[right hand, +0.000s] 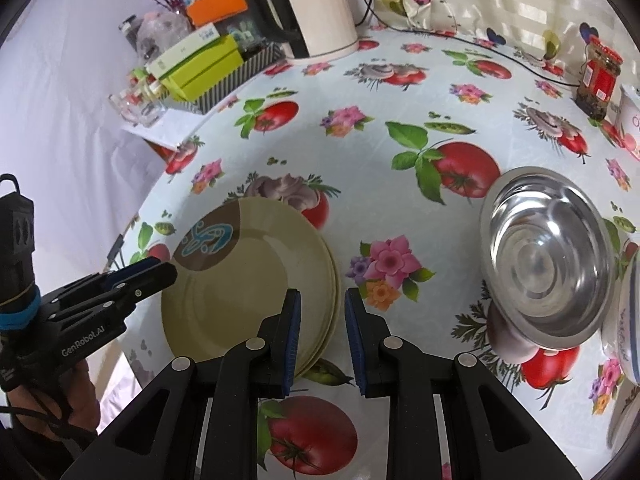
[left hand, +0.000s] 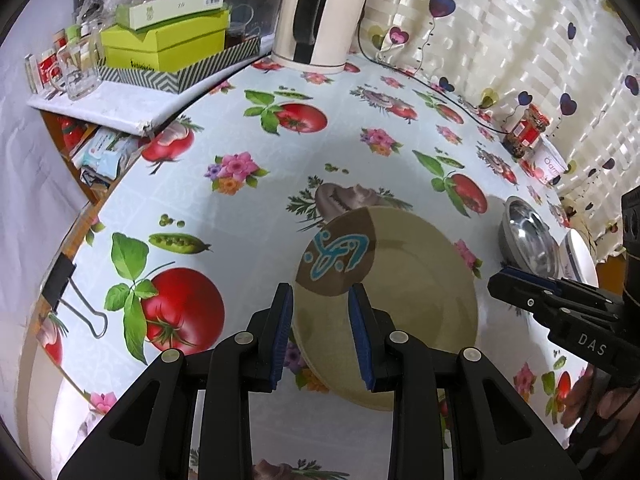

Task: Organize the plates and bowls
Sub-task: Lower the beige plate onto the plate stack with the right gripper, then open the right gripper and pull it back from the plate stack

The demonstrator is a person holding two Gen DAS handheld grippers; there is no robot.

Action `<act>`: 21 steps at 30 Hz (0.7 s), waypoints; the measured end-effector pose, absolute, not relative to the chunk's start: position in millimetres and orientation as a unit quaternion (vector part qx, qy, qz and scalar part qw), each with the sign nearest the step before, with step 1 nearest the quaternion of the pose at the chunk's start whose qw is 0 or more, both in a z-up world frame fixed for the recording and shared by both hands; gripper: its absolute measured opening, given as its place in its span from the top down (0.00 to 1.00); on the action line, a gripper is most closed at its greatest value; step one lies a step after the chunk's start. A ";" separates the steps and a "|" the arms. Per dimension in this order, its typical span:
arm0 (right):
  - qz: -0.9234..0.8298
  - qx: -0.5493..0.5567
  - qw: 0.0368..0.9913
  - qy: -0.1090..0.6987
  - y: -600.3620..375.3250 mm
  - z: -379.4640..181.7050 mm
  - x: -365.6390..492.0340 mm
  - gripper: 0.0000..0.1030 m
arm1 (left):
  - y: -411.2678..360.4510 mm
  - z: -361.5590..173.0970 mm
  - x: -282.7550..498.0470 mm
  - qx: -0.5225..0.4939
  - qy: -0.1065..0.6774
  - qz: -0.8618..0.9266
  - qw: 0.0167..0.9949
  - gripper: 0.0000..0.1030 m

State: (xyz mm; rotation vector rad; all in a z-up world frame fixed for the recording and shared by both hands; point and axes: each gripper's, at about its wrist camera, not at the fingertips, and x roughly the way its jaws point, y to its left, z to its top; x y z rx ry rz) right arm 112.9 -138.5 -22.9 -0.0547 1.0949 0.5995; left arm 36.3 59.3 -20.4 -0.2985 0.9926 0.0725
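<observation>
A stack of beige plates (left hand: 400, 300) (right hand: 240, 292), with a brown patch and a teal motif on the top one, lies flat on the flowered tablecloth. My left gripper (left hand: 322, 292) (right hand: 160, 272) hovers open over the stack's near left rim, holding nothing. My right gripper (right hand: 322, 296) (left hand: 496, 280) hangs just past the stack's right edge; a narrow gap shows between its blue pads and nothing is in it. To the right, a steel bowl (right hand: 548, 256) (left hand: 528, 236) rests on the cloth. A white patterned bowl (right hand: 630, 312) (left hand: 580, 256) stands beside it at the picture's edge.
A white electric kettle (left hand: 320, 20) with its cable (left hand: 440, 88) stands at the back. Stacked boxes (left hand: 168, 40) and glassware fill the back left shelf. A red-labelled jar (right hand: 600, 76) and a cup (right hand: 630, 120) stand by the curtain. A binder clip (left hand: 76, 300) grips the table's left edge.
</observation>
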 end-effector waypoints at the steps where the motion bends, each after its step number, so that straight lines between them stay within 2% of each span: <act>1: 0.280 -0.025 0.813 0.510 -140.1 -21.0 112.0 0.78 | 57.5 -18.0 36.4 -0.141 0.472 0.033 0.870 0.71; 13: 0.271 -0.012 0.830 0.488 -164.1 2.8 97.9 0.78 | 31.1 2.1 42.2 -0.116 0.457 0.007 0.882 0.71; 17: 0.256 -0.003 0.838 0.481 -179.9 9.1 94.4 0.73 | 20.6 6.9 44.1 -0.108 0.454 -0.005 0.884 0.71; 21: 0.243 0.008 0.844 0.479 -194.4 11.9 93.0 0.72 | 11.8 10.3 47.3 -0.103 0.453 -0.017 0.886 0.71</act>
